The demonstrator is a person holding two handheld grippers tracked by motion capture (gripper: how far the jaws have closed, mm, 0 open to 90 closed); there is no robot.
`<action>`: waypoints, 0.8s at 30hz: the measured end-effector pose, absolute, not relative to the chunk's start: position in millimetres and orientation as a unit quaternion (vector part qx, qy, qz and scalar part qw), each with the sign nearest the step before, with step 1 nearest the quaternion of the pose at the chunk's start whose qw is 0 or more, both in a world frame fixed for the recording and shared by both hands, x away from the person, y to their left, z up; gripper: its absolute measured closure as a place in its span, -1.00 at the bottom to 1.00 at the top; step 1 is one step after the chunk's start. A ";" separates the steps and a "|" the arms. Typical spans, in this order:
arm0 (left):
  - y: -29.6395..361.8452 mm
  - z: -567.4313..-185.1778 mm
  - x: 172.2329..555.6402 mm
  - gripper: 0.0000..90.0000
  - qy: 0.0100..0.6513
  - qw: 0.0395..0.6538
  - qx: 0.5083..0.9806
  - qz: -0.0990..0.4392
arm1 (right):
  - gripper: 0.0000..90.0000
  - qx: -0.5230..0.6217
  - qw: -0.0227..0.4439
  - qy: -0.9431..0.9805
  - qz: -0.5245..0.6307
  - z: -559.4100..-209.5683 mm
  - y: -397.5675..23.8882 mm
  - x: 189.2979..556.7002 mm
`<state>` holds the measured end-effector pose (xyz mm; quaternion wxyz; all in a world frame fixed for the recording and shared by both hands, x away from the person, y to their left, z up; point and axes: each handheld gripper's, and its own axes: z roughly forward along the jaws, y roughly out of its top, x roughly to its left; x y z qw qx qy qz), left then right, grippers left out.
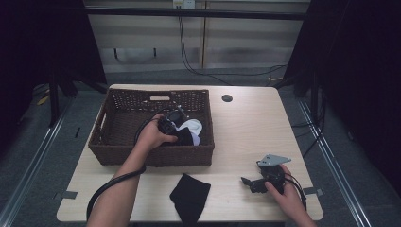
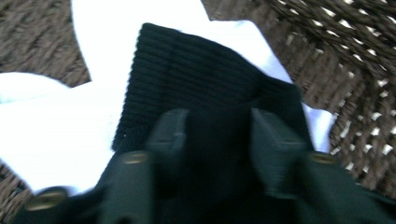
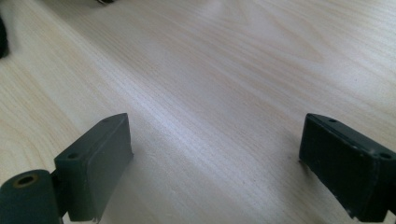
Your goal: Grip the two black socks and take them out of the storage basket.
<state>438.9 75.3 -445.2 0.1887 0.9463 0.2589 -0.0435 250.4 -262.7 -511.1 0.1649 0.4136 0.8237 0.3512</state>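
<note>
Work in hand: socks are being sorted out of a wicker basket (image 1: 106, 142) onto the bench (image 1: 246, 127); the step judged in hand is the picking of a black sock from the basket.

Left tongs (image 1: 176, 124): they are lowered into the right part of the basket, pointed down at the heap. In the left gripper view the left tongs (image 2: 217, 128) are seen pinching a fold of the black sock (image 2: 196, 79), the knit bunched up between the two pads, so that this sock alone can be lifted.

Black sock in the basket: it is laid on top of the white socks (image 2: 60, 121), its ribbed cuff pointing away from the tongs. Being uppermost, it is the easiest to take.

White socks: they are left underneath, against the woven wall at the basket's right end (image 1: 194, 126).

Black sock on the bench (image 1: 190, 196): it is laid flat near the front edge, just outside the basket, probably as the mate awaiting the one now gripped.

Right tongs (image 1: 249, 182): they are rested low over bare wood at the right, well apart from the basket, held out of the way. In the right gripper view the right tongs (image 3: 215, 163) are spread wide with nothing between them.

Risk: a white sock may be dragged up if the pinch has caught it too; this cannot be told.
</note>
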 end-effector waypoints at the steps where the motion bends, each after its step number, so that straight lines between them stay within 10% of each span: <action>1: 74.8 -443.9 438.7 0.58 0.260 0.183 0.947 -0.043 | -0.81 0.414 0.165 0.824 0.351 -511.1 -262.7 250.4; 6: 76.7 -437.0 438.8 0.86 0.253 0.166 0.952 -0.045 | -0.81 0.413 0.165 0.824 0.351 -511.1 -262.9 250.4; 24: 90.7 -378.2 436.0 0.88 0.246 0.149 0.957 -0.036 | -0.81 0.414 0.165 0.823 0.352 -511.0 -262.7 250.5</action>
